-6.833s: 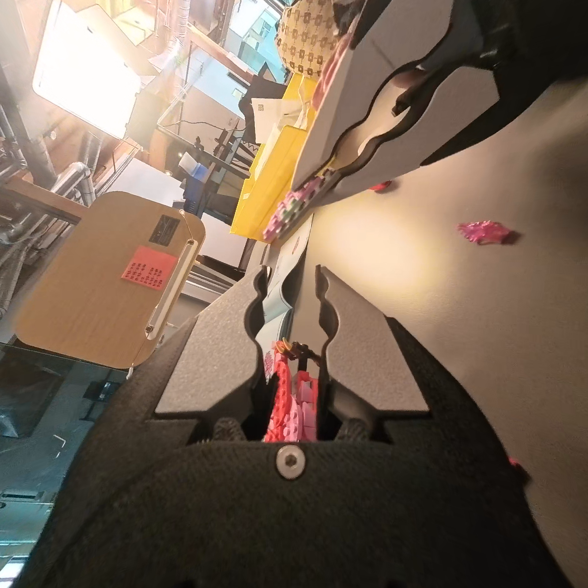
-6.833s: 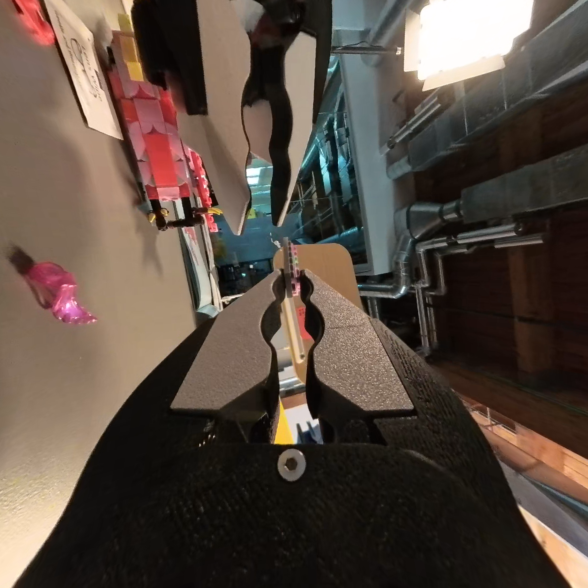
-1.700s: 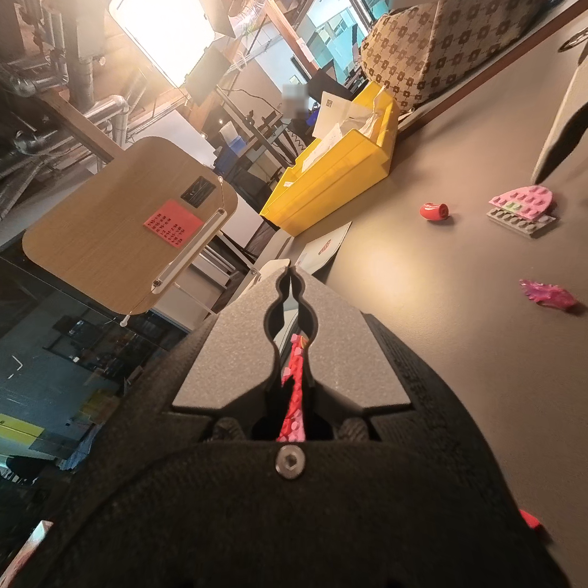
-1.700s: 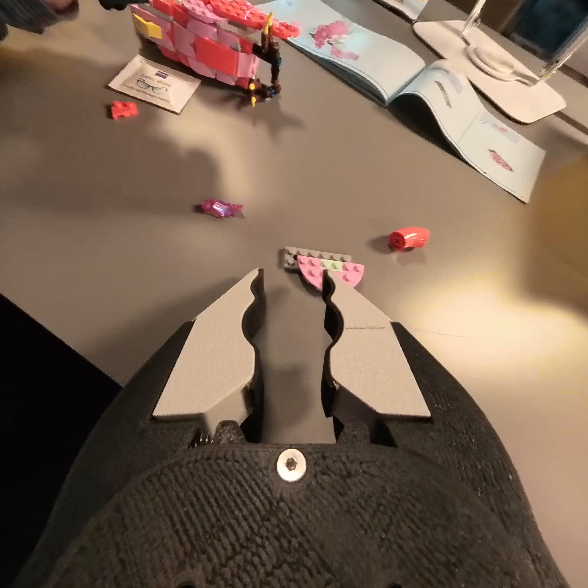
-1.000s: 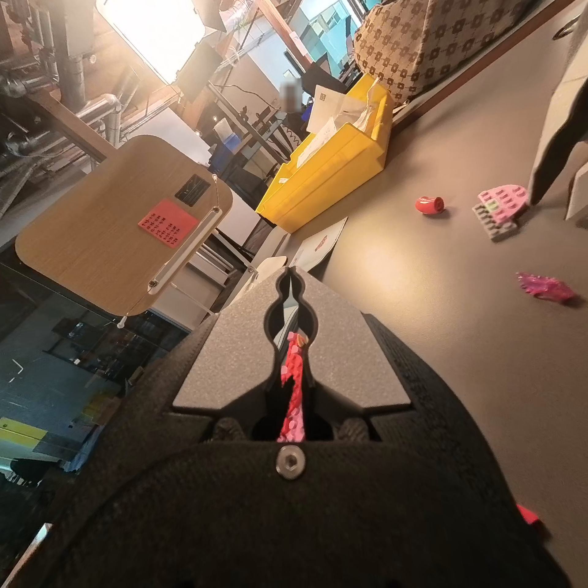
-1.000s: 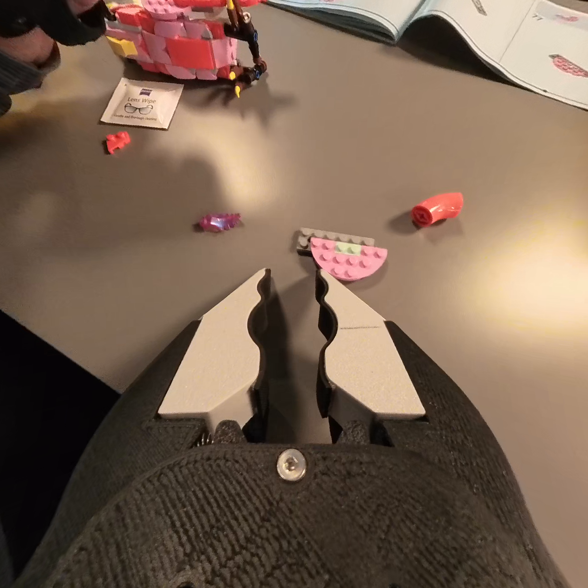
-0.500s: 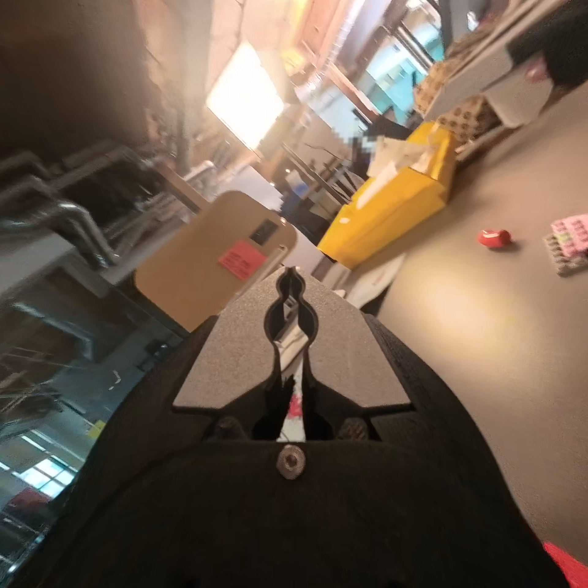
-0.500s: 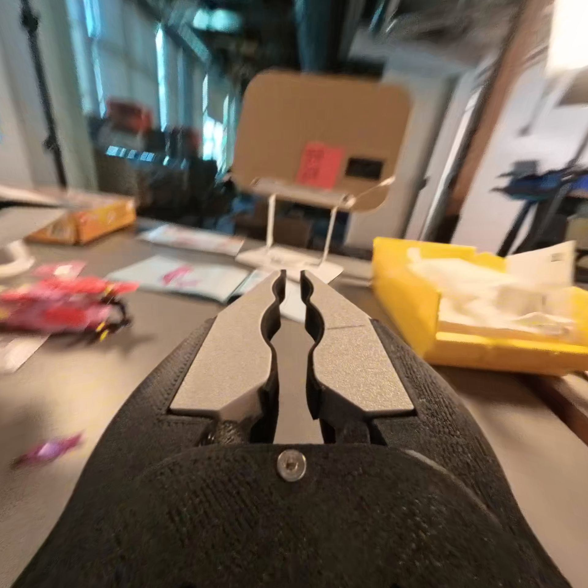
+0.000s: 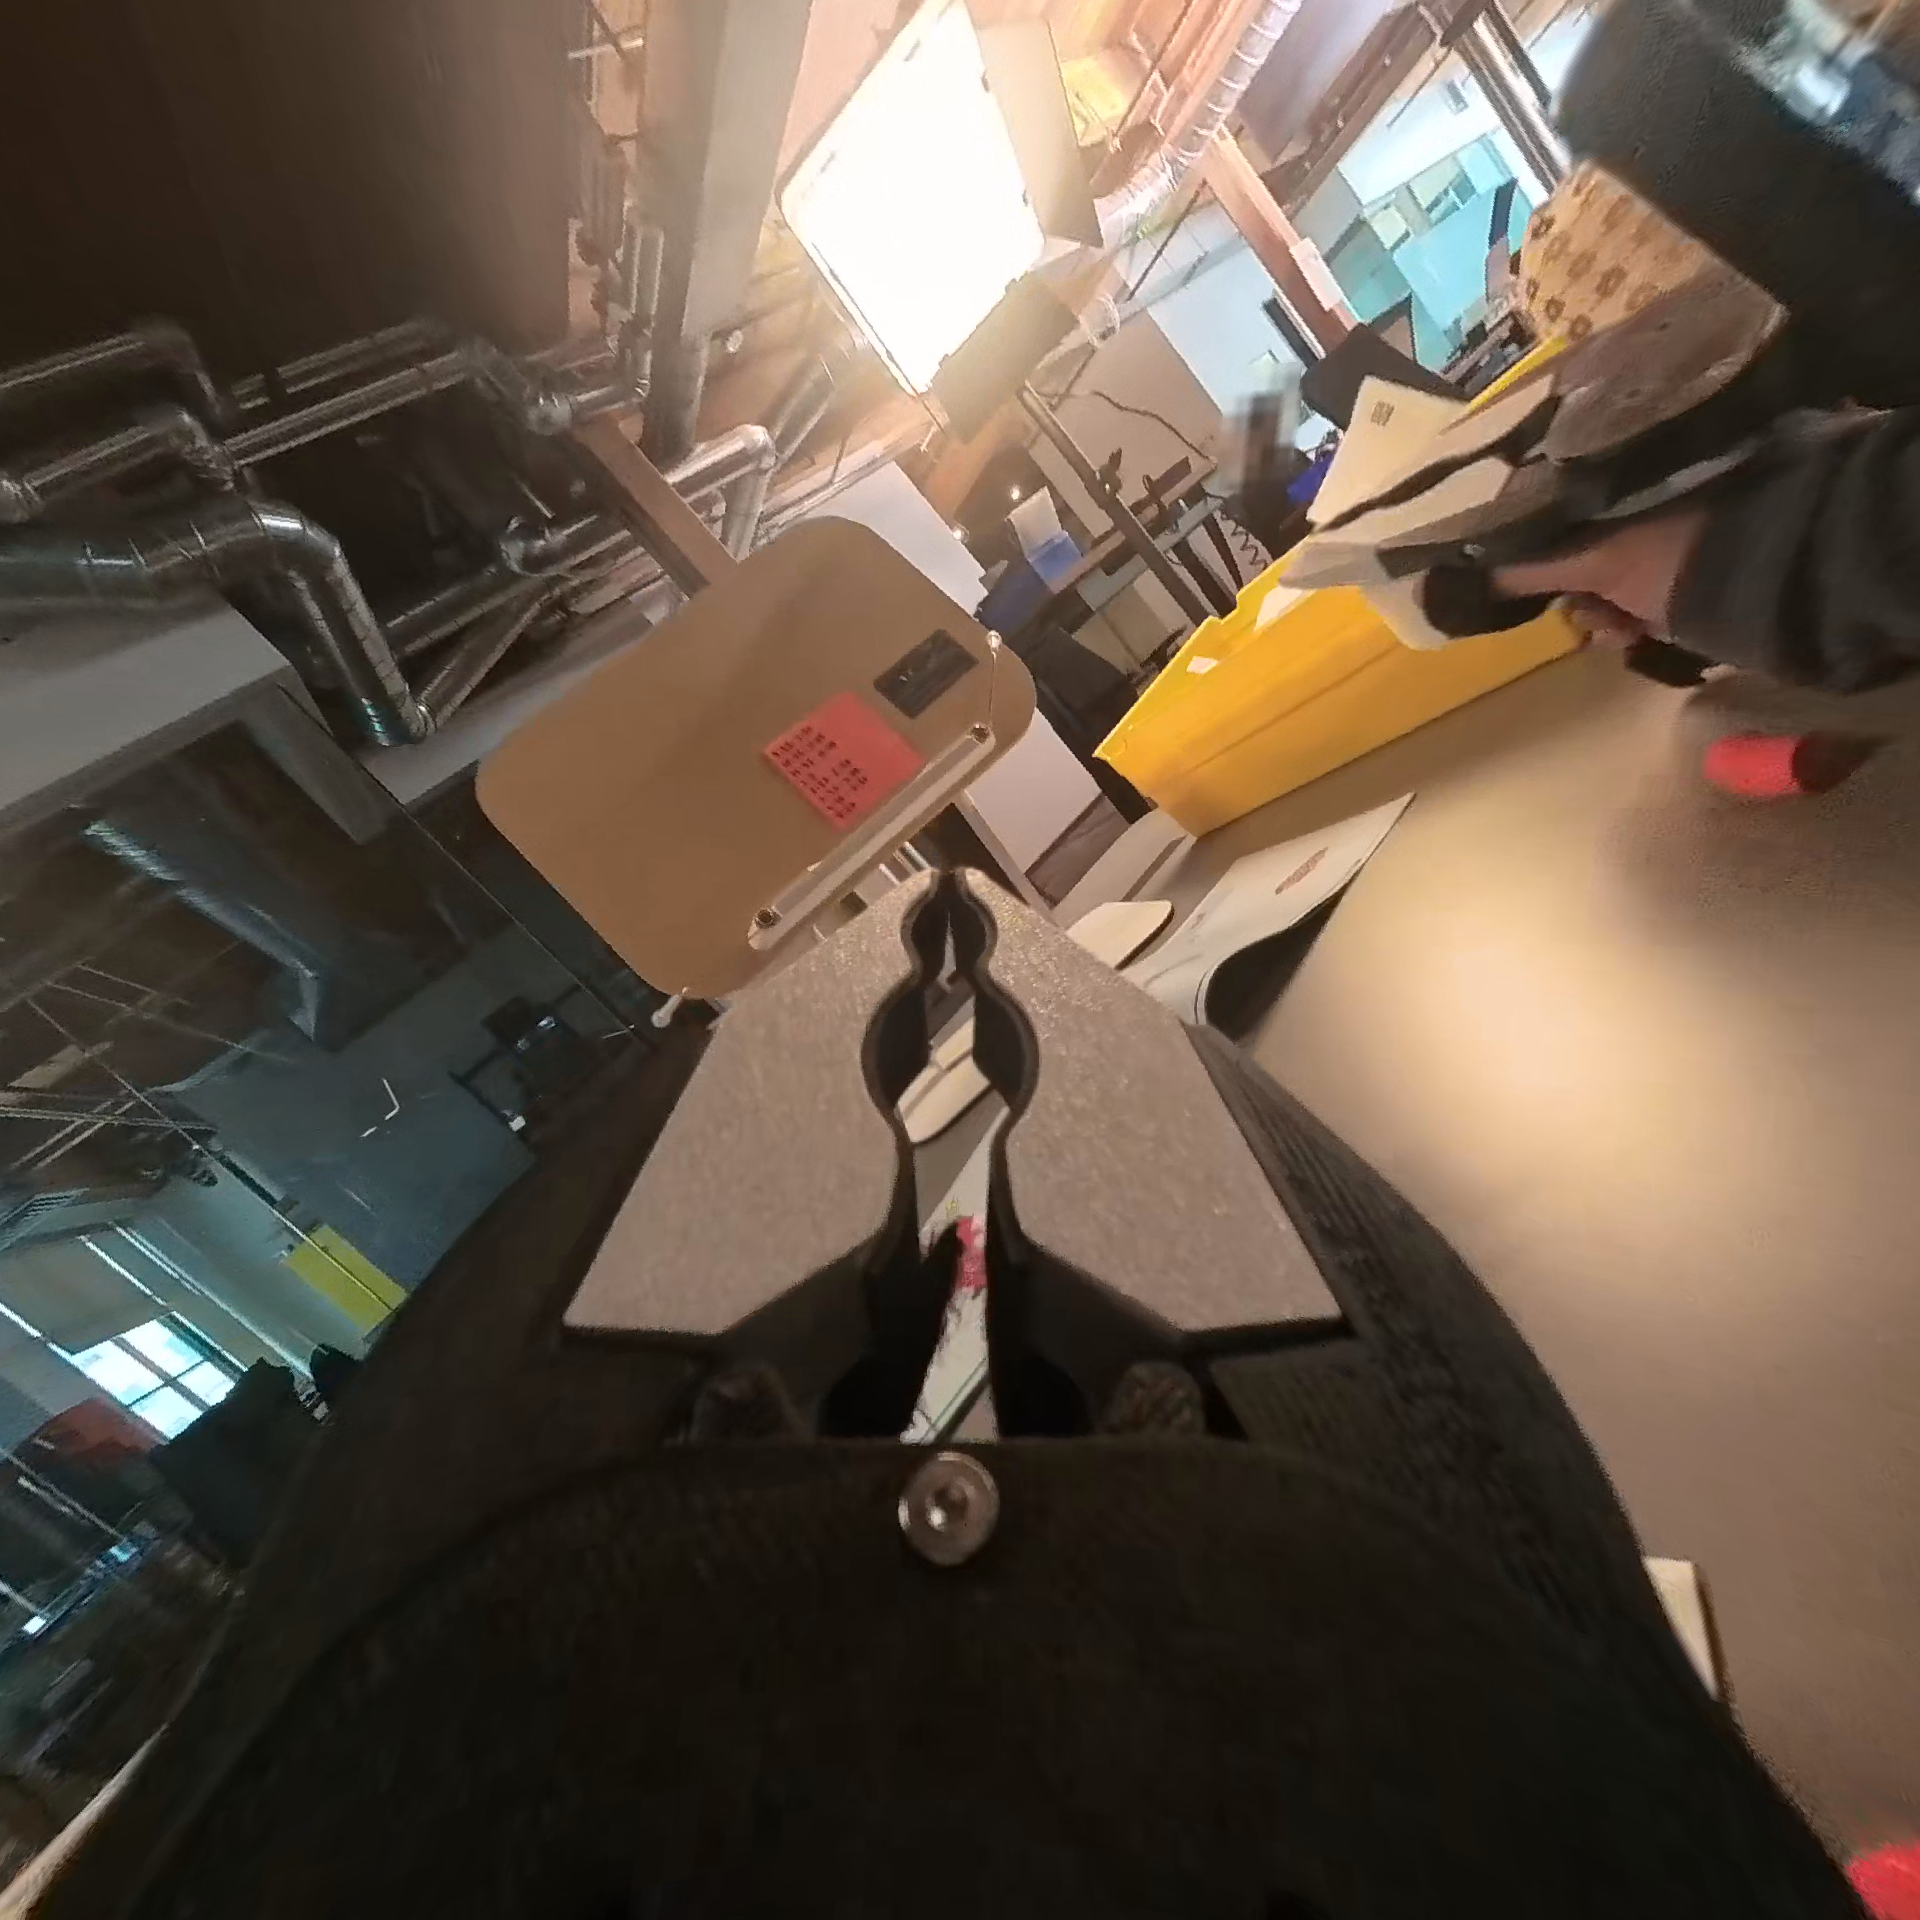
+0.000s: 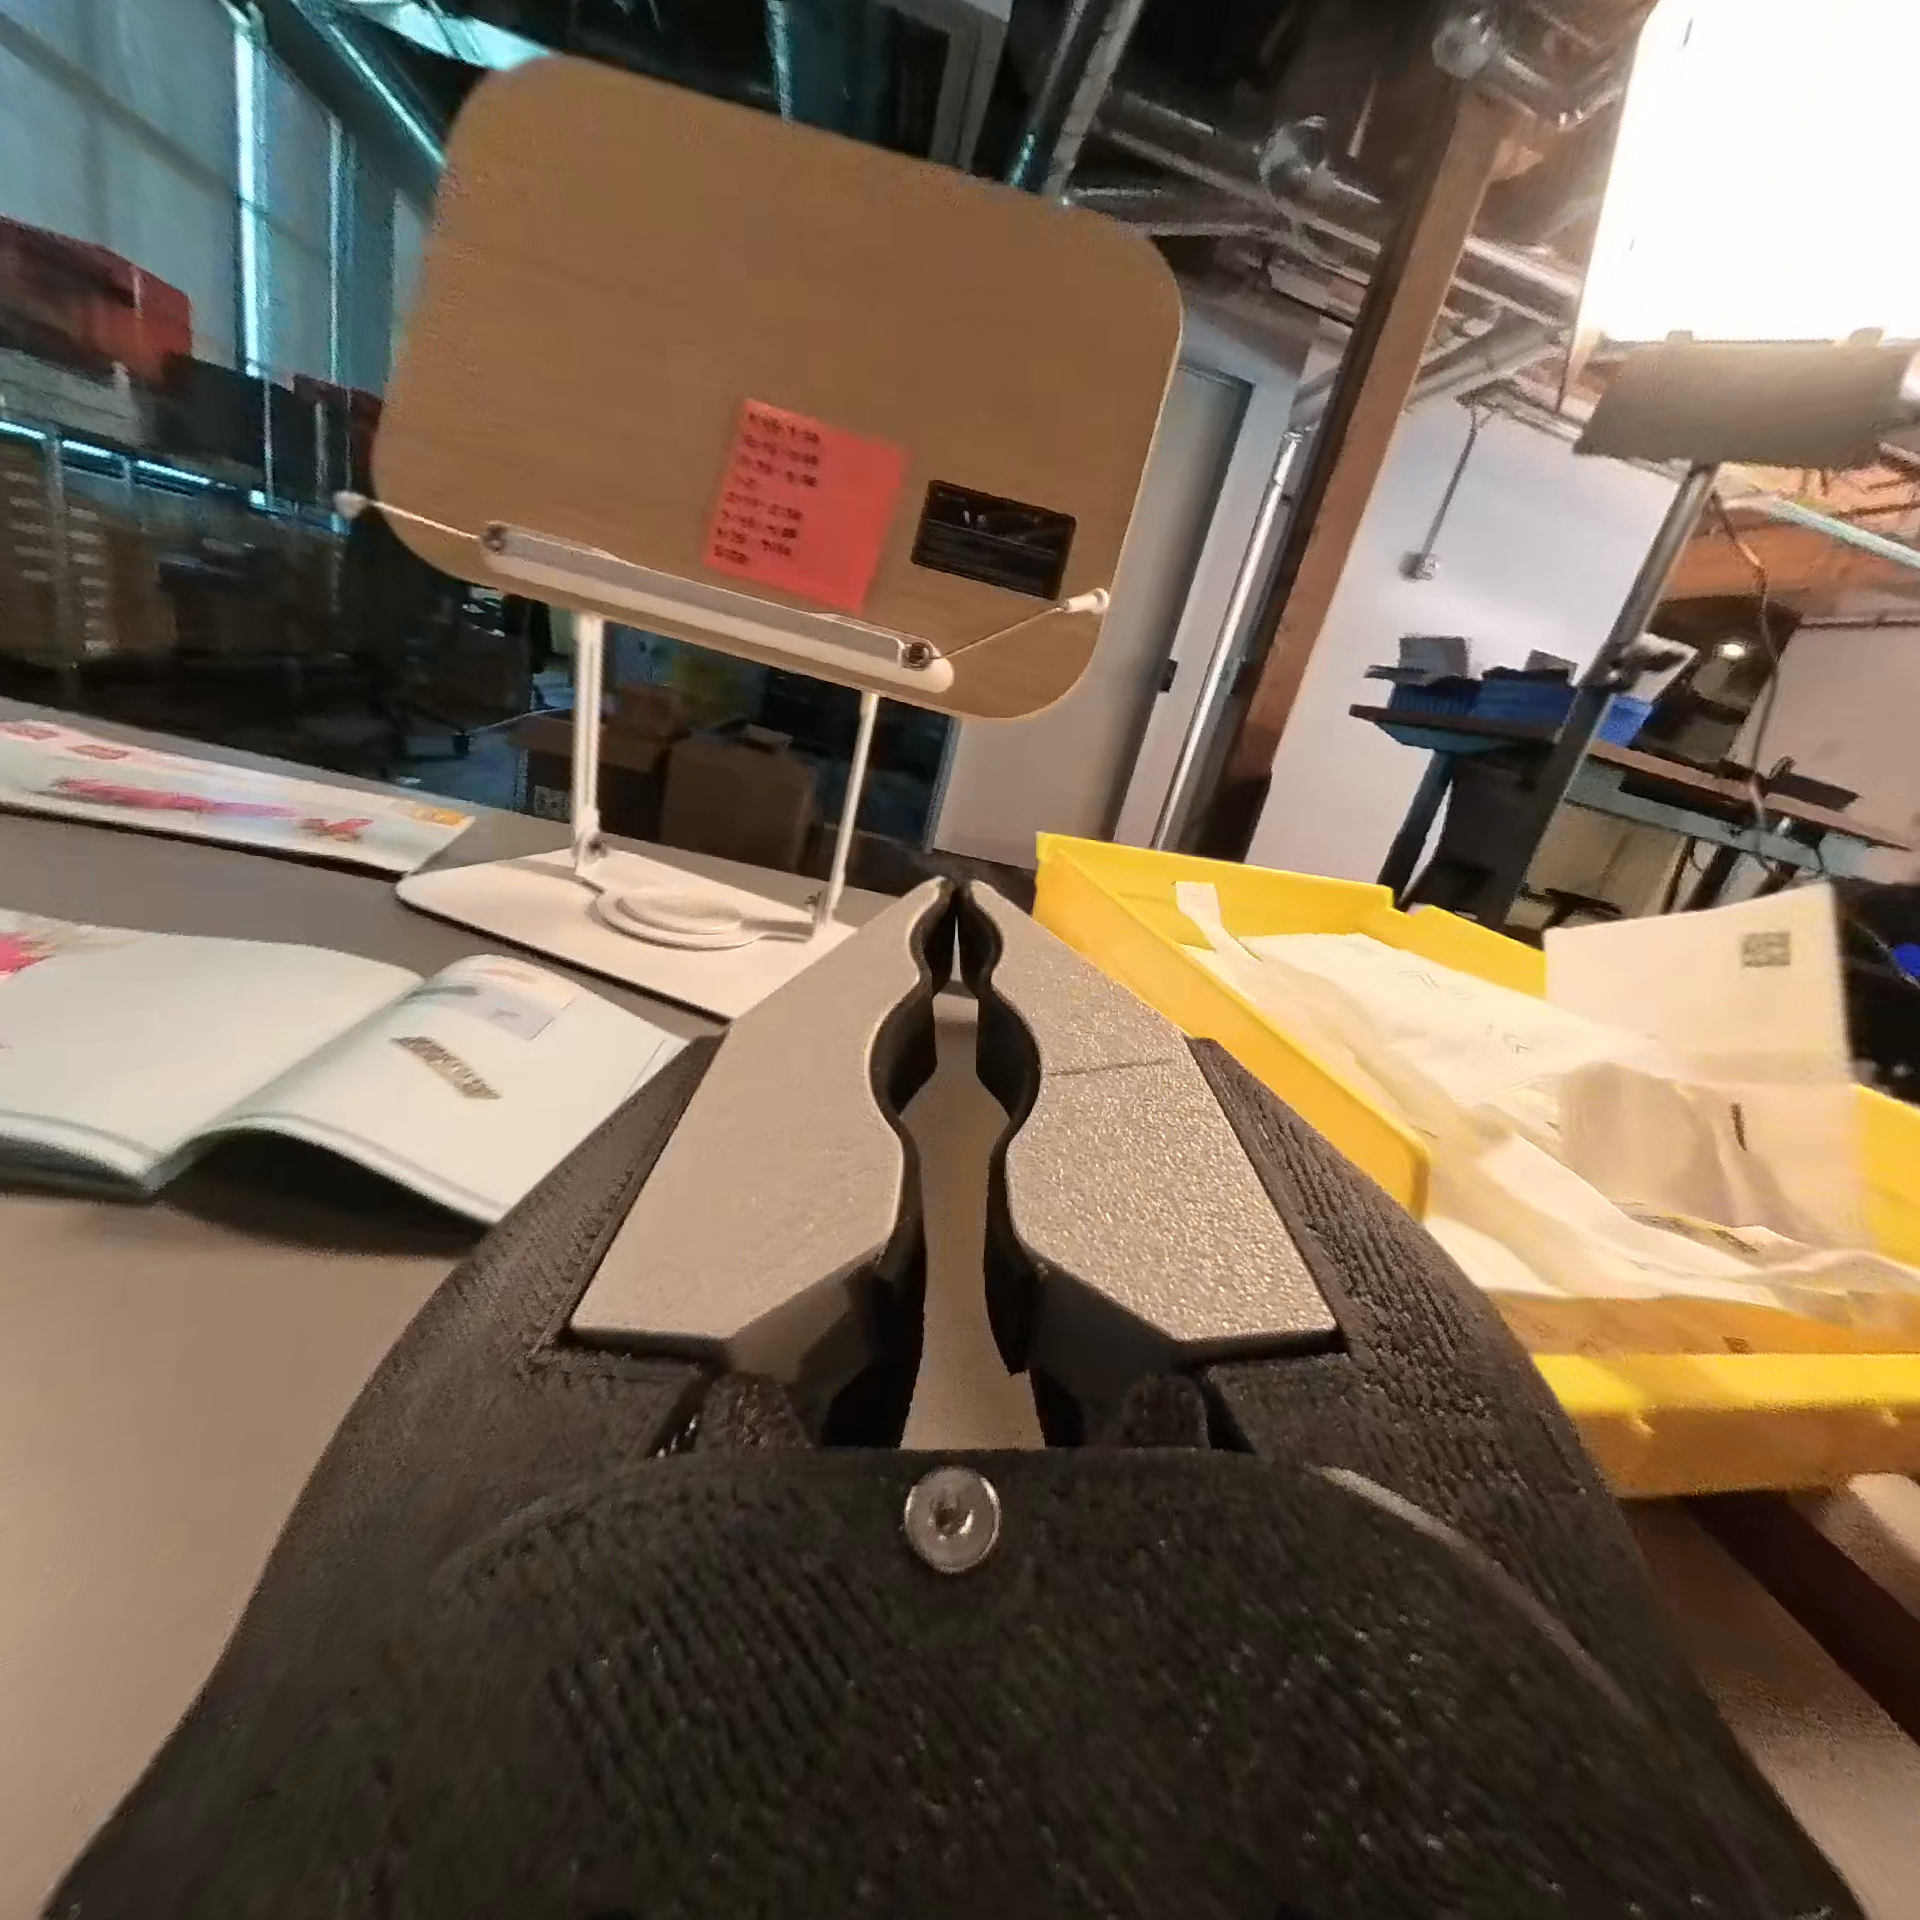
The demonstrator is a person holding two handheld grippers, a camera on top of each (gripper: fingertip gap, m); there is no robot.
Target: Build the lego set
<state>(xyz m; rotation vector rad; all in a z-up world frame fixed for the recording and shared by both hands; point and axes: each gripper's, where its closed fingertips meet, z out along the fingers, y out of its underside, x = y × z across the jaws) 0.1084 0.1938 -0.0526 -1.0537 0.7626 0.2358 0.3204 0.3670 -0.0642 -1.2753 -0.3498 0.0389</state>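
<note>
My left gripper is shut with its tips touching and nothing between them. It points over the grey table towards a wooden book stand. Through the slot near its base only an open booklet's pink print shows. My right gripper is shut, tips touching, nothing between them, level above the table between an open booklet and a yellow bin. It also shows in the left wrist view, held by a hand over the bin.
A red curved brick lies on the table near the hand. The wooden stand rests on a white base. The bin holds white paper bags. A red piece sits at the lower right corner. One gripper's finger ends stand about 25 cm off the other's.
My right gripper shut on air and swung up from the pink-and-grey plate on the table to face the stand. The red-pink brick model no longer shows between my left fingers.
</note>
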